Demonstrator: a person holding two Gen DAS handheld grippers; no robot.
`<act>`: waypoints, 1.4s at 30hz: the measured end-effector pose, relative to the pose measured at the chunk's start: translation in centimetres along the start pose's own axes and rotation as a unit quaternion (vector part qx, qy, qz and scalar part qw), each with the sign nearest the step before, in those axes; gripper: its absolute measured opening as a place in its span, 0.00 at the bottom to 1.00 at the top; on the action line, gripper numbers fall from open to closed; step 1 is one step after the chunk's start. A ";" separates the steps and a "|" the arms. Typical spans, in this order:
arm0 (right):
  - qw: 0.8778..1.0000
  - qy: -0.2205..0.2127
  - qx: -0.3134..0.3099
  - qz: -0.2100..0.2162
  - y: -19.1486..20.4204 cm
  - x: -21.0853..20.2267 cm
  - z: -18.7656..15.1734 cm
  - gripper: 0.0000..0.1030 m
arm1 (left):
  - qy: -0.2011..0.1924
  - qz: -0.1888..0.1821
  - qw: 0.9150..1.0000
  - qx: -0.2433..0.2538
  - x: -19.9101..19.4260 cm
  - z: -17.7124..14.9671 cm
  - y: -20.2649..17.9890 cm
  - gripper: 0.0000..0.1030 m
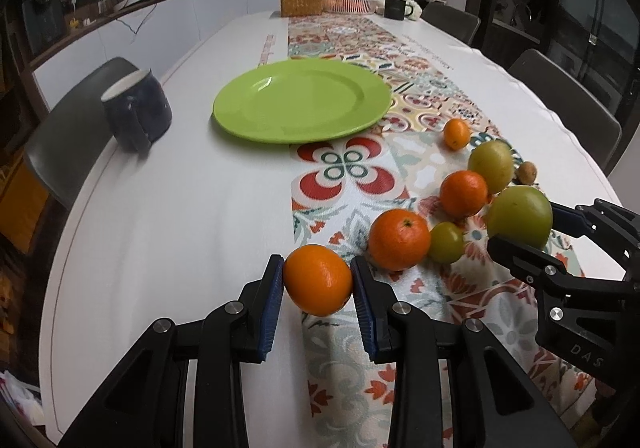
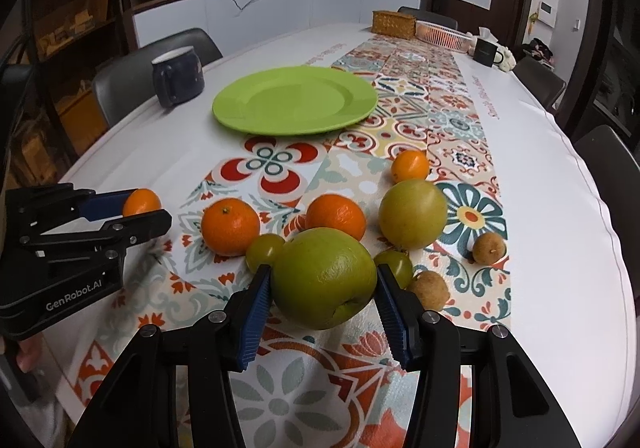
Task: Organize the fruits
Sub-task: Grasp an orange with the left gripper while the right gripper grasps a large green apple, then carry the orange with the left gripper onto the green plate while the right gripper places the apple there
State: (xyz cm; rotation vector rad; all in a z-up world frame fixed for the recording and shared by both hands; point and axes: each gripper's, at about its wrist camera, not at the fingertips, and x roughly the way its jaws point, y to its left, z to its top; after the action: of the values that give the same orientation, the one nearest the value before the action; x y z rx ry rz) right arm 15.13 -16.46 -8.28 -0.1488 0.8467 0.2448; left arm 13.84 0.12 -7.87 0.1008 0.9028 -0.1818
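My left gripper (image 1: 318, 288) is shut on an orange (image 1: 318, 280) and holds it just above the table's near end; it also shows in the right wrist view (image 2: 141, 208). My right gripper (image 2: 322, 292) is shut on a big green apple (image 2: 324, 278), seen too in the left wrist view (image 1: 520, 216). Loose on the patterned runner (image 2: 452, 120) lie two tangerines (image 2: 230, 226) (image 2: 336, 216), a small orange (image 2: 410, 166), a second green apple (image 2: 412, 214), small green fruits (image 2: 264, 250) and brown fruits (image 2: 489, 248). An empty green plate (image 2: 296, 100) sits beyond them.
A dark blue mug (image 2: 178, 76) stands left of the plate near the table edge. At the far end are a wicker box (image 2: 394, 24), a pink basket (image 2: 442, 36) and a black mug (image 2: 486, 52). Chairs surround the table.
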 end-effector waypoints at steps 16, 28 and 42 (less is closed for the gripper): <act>0.997 -0.068 -0.008 0.032 -1.2 -1.5 6.8 0.50 | -0.064 0.007 0.998 0.019 -2.2 6.0 0.4 0.33; 0.997 -0.061 -0.010 0.039 -2.2 2.3 14.3 0.50 | -0.060 -0.002 0.998 0.013 1.2 13.3 3.1 0.33; 0.998 -0.009 -0.023 0.049 -2.1 10.1 20.3 0.50 | -0.006 -0.012 1.000 -0.010 8.3 18.1 6.7 0.33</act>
State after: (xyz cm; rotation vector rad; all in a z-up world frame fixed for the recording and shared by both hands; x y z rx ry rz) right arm 36.76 -12.27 -2.56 -0.1486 0.8320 0.3584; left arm 34.13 2.77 -3.25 0.0710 0.8931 -0.1948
